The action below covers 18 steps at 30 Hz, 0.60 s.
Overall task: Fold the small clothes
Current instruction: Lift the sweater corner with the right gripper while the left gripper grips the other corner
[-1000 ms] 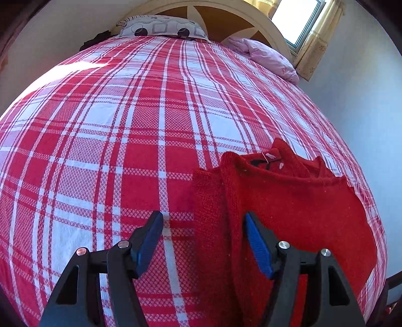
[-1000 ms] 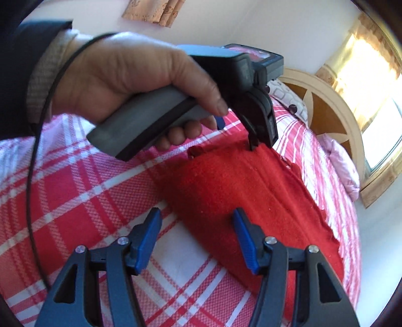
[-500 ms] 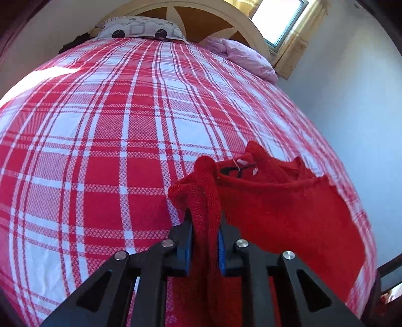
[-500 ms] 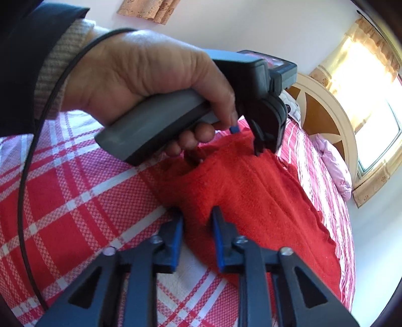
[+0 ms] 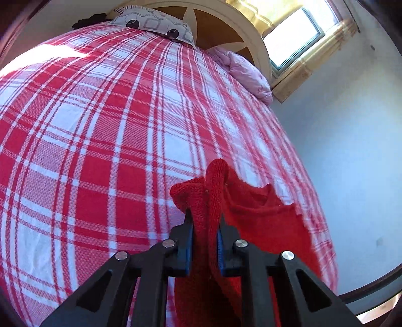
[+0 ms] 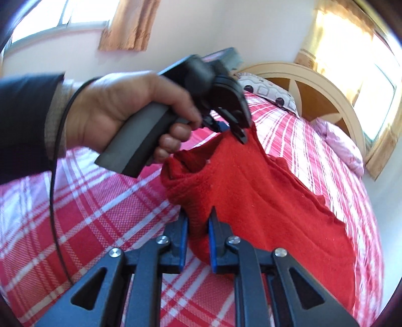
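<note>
Jaws nearly closed, both just finished closing. Left wrist view: left gripper (image 5: pixel 204 227) pinches a bunched edge of the red sweater (image 5: pixel 263 218), lifted off the plaid bedsheet (image 5: pixel 100 125); pillow (image 5: pixel 153 22) far behind. Right wrist view: right gripper (image 6: pixel 197 226) clamps the sweater's near corner; a hand (image 6: pixel 120 110) with the left gripper holds its far edge.

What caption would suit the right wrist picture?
Both claws, right and left, pinch a red knitted garment over a checked bedspread.
</note>
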### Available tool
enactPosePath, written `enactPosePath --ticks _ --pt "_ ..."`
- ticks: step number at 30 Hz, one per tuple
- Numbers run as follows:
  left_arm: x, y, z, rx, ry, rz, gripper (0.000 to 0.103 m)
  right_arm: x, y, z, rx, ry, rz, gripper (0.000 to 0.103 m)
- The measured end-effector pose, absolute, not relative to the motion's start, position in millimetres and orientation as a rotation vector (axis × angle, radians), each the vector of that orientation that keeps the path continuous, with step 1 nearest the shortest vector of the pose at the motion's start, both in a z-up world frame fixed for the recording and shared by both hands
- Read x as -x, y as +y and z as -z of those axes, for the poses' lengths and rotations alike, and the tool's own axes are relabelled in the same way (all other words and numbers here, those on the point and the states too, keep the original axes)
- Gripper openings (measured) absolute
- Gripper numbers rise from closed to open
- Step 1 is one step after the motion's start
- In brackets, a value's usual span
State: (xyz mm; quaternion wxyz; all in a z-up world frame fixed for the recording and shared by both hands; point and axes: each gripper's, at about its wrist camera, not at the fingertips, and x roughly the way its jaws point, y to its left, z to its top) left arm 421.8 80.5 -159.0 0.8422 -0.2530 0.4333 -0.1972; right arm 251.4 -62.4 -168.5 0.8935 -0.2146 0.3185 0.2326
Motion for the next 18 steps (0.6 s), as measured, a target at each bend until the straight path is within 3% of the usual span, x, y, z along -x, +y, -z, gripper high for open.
enactPosePath --ticks 18 --pt "-427 -3 111 0.538 0.905 0.509 0.015 -251 -167 128 0.080 0.653 -0.395 0.016"
